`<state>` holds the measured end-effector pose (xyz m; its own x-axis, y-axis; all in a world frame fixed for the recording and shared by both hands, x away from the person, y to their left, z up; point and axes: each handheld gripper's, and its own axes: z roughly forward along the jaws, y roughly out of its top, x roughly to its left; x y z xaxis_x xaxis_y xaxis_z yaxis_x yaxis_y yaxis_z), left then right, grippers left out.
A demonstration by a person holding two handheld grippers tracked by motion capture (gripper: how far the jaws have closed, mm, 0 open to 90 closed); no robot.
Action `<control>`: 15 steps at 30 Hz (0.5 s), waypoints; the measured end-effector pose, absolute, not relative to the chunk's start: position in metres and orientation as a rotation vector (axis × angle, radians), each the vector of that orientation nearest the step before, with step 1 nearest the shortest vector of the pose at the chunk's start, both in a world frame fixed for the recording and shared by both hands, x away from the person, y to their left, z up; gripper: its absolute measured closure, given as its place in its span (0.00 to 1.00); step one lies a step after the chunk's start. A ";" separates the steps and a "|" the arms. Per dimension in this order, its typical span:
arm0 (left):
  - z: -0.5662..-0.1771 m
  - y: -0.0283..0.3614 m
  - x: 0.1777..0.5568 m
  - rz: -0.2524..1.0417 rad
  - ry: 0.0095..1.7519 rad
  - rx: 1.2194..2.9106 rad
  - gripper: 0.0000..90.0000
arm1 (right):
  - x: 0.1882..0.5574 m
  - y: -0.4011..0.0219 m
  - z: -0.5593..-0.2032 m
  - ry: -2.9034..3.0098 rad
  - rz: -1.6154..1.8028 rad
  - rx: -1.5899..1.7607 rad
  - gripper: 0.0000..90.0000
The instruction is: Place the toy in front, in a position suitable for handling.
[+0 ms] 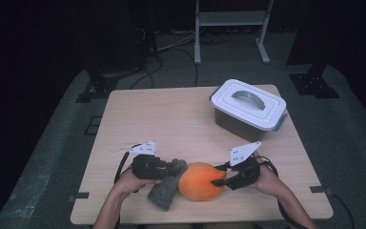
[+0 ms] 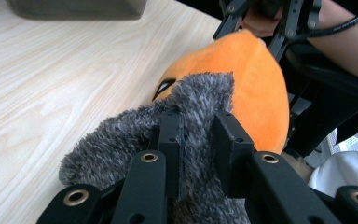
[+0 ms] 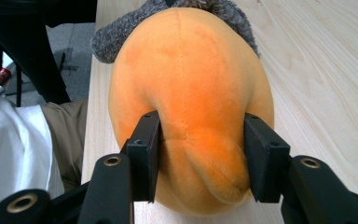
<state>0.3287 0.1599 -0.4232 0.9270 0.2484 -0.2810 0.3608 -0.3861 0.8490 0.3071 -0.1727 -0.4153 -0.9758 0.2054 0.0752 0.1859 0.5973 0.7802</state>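
An orange plush toy (image 1: 200, 181) (image 2: 242, 79) (image 3: 191, 93) lies near the table's front edge, with a grey furry part (image 1: 166, 190) (image 2: 168, 130) on its left. My left gripper (image 1: 171, 168) (image 2: 196, 154) is shut on that grey fur. My right gripper (image 1: 218, 180) (image 3: 200, 156) pinches the orange end of the toy between its pads, and the plush bulges around them. A hand holds each gripper from below in the high view.
A grey bin with a white handled lid (image 1: 248, 109) stands at the back right of the wooden table (image 1: 162, 119). A white metal frame (image 1: 231, 24) and cables sit on the floor beyond. The person's lap is close under the front edge.
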 end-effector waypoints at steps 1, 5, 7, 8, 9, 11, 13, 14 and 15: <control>-0.422 0.159 0.328 -0.128 0.434 1.978 0.82 | 0.306 -0.171 -0.415 2.781 1.352 0.331 0.57; -0.410 0.149 0.324 -0.141 0.369 1.929 0.82 | 0.303 -0.164 -0.413 2.770 1.354 0.315 0.57; -0.405 0.139 0.319 -0.123 0.333 1.951 0.82 | 0.301 -0.157 -0.411 2.770 1.357 0.313 0.56; -0.403 0.137 0.318 -0.120 0.322 1.957 0.82 | 0.300 -0.154 -0.410 2.770 1.346 0.304 0.56; -0.403 0.135 0.316 -0.119 0.315 1.960 0.82 | 0.299 -0.153 -0.409 2.770 1.339 0.301 0.54; -0.403 0.135 0.316 -0.119 0.317 1.966 0.82 | 0.299 -0.152 -0.409 2.773 1.342 0.308 0.53; -0.407 0.137 0.318 -0.108 0.334 1.996 0.82 | 0.301 -0.155 -0.409 2.776 1.368 0.343 0.44; -0.408 0.139 0.318 -0.114 0.338 1.998 0.82 | 0.302 -0.156 -0.409 2.777 1.377 0.359 0.41; -0.409 0.141 0.319 -0.119 0.343 2.006 0.82 | 0.302 -0.157 -0.408 2.782 1.387 0.378 0.41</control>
<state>0.3190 0.1407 -0.4095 0.9540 0.1879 -0.2336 0.2923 -0.4098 0.8640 0.3023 -0.1573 -0.4080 -0.9708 0.2188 0.0980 0.2100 0.5786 0.7881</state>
